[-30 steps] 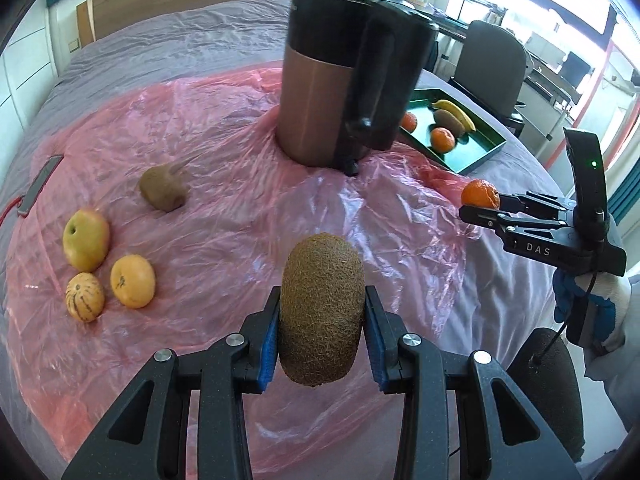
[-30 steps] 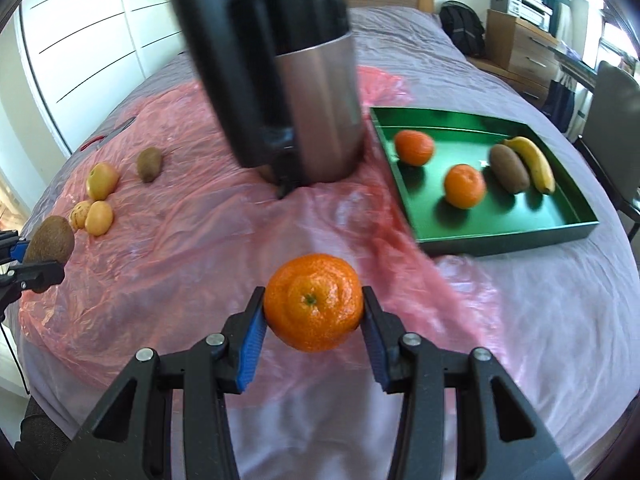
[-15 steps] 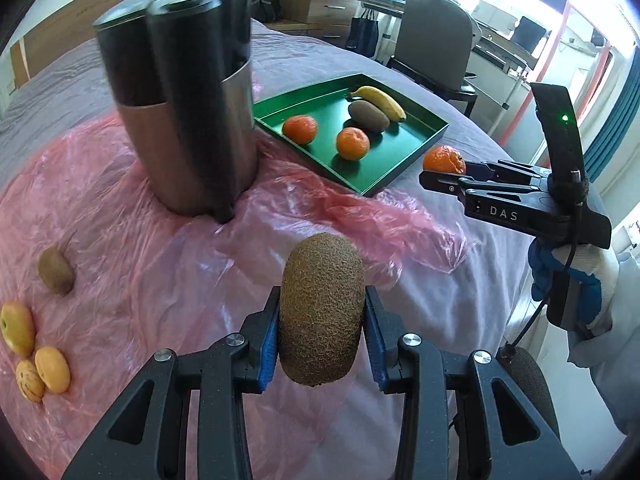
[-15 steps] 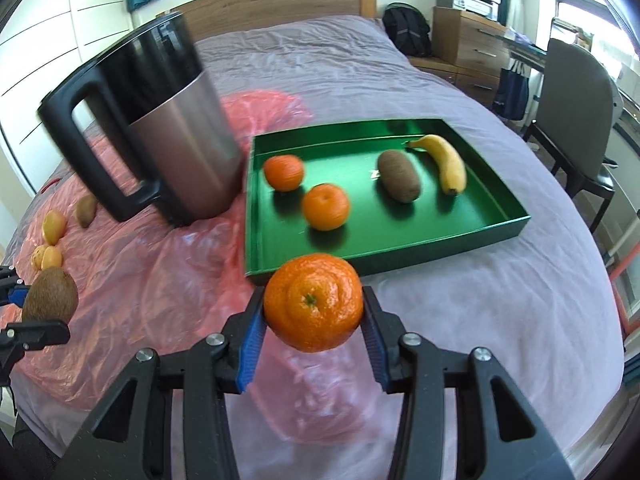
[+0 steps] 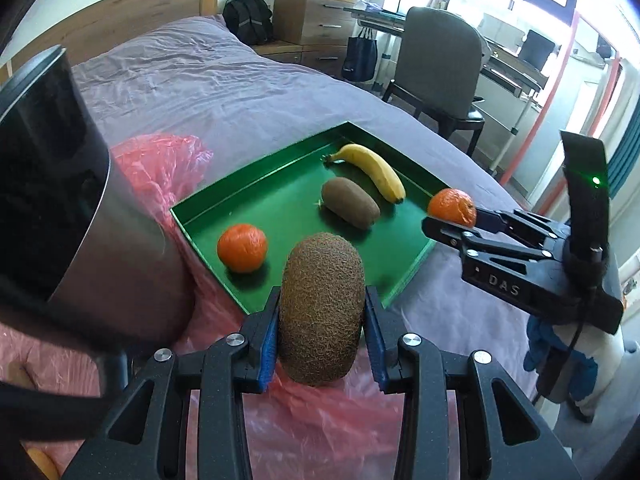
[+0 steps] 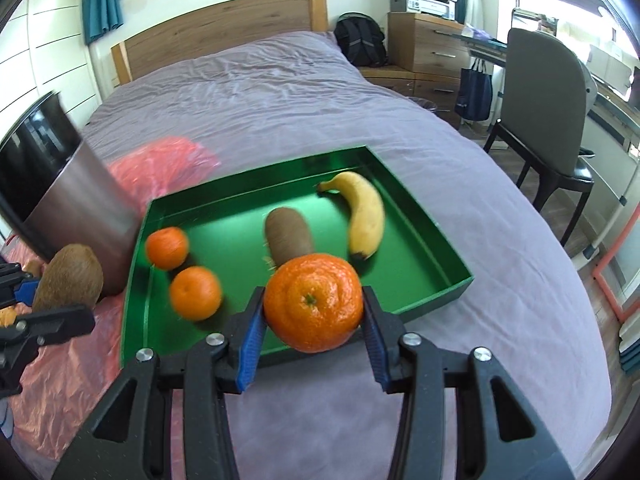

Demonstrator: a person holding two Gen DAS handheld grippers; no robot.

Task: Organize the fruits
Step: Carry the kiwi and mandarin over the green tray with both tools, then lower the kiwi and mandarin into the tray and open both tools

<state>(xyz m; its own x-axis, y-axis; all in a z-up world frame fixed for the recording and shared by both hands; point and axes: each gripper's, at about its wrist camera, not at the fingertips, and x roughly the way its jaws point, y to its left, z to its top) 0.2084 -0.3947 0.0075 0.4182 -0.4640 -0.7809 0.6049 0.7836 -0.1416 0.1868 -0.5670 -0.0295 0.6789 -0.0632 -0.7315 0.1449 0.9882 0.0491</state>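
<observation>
My left gripper (image 5: pixel 322 344) is shut on a brown kiwi (image 5: pixel 320 312), held upright over the near edge of the green tray (image 5: pixel 208 236). My right gripper (image 6: pixel 314 340) is shut on an orange (image 6: pixel 314 300) just before the tray's (image 6: pixel 436 288) front rim. In the tray lie a banana (image 6: pixel 366 214), another kiwi (image 6: pixel 288 236) and two more oranges (image 6: pixel 166 248) (image 6: pixel 196 292). In the left wrist view the right gripper (image 5: pixel 450 220) with its orange (image 5: pixel 452 206) hovers at the tray's right corner. The held kiwi (image 6: pixel 68 280) shows at the left of the right wrist view.
A tall steel and black kettle (image 5: pixel 60 208) stands on a pink plastic sheet (image 5: pixel 320 432) close left of the tray, on a bed with a purple cover (image 6: pixel 280 100). A chair (image 5: pixel 436 64), a desk and a wooden drawer unit (image 6: pixel 424 44) stand beyond the bed.
Both grippers have swung right across the bed, from the pink sheet past the kettle to the green tray. Each still holds its fruit. The loose fruits on the sheet have left the view.
</observation>
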